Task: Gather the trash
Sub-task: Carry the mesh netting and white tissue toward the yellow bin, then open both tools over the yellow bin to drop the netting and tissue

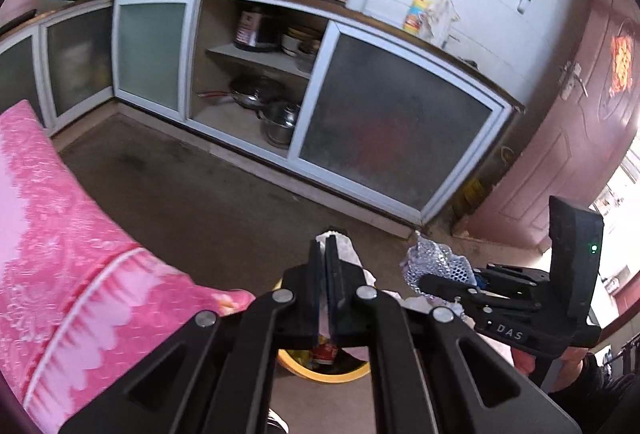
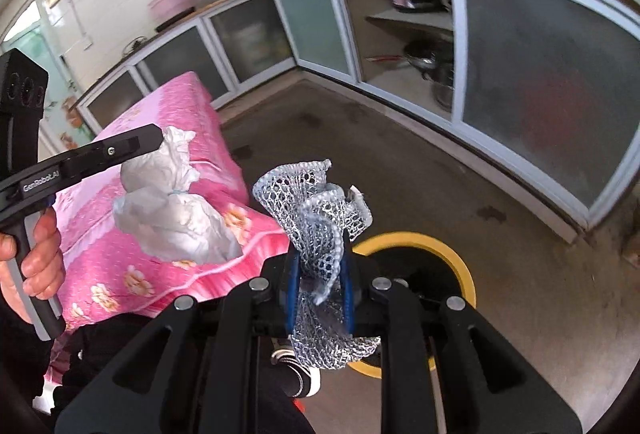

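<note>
Cabinets (image 1: 400, 121) line the far wall, one bay open with pots (image 1: 280, 121) on its floor. Pink bedding (image 2: 168, 193) fills the left. On the bare floor (image 1: 192, 201) below both grippers sits a yellow bin (image 2: 460, 258), wrappers inside. Left gripper (image 1: 325, 246), jaws closed, pinches a crumpled white bag (image 2: 172, 205) hanging over the bedding. Right gripper (image 2: 320, 274) clamps foam netting (image 2: 316, 201) above the bin's rim.
</note>
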The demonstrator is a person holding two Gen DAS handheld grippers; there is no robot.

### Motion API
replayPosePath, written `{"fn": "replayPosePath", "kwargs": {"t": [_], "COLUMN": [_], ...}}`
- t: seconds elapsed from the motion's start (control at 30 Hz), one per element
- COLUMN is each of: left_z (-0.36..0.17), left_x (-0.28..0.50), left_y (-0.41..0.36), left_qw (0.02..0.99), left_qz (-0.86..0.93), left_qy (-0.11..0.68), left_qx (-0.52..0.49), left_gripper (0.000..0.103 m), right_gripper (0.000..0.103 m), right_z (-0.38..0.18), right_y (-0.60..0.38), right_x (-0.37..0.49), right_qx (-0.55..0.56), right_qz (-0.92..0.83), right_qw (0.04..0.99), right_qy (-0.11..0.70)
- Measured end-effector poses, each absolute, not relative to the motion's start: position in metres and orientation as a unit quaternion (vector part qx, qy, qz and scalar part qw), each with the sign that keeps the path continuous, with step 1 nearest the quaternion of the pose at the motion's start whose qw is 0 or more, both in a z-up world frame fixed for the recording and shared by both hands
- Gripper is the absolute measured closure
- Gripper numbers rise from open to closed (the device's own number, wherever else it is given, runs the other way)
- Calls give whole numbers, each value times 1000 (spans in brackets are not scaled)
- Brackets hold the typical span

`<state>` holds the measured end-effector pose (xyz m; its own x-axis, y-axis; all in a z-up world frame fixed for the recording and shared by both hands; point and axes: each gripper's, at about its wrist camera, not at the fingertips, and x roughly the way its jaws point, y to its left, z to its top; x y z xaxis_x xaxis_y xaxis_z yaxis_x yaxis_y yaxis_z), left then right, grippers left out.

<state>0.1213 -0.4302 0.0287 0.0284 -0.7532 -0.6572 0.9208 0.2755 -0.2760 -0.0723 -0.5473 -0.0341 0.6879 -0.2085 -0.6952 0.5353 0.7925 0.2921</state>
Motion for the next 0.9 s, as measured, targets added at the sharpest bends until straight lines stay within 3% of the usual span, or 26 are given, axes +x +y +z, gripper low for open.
{"fn": "replayPosePath", "kwargs": {"t": [0.77,0.9], "left_z": [-79,-88], "left_x": [82,82], "left_y": [-535,-544], "left_qw": [679,681], "left_qz": [-571,-567], "left_qy": [411,411], "left_qx": [212,214], "left_gripper": [100,99], "right_gripper": [86,73], "right_z": [-157,-172], "right_y": [-623,-632], "right_x": [-73,-70], "right_qx": [343,359], "right_qz": [-268,-280], "right_qw": [796,775], "right_qy": [421,439]}}
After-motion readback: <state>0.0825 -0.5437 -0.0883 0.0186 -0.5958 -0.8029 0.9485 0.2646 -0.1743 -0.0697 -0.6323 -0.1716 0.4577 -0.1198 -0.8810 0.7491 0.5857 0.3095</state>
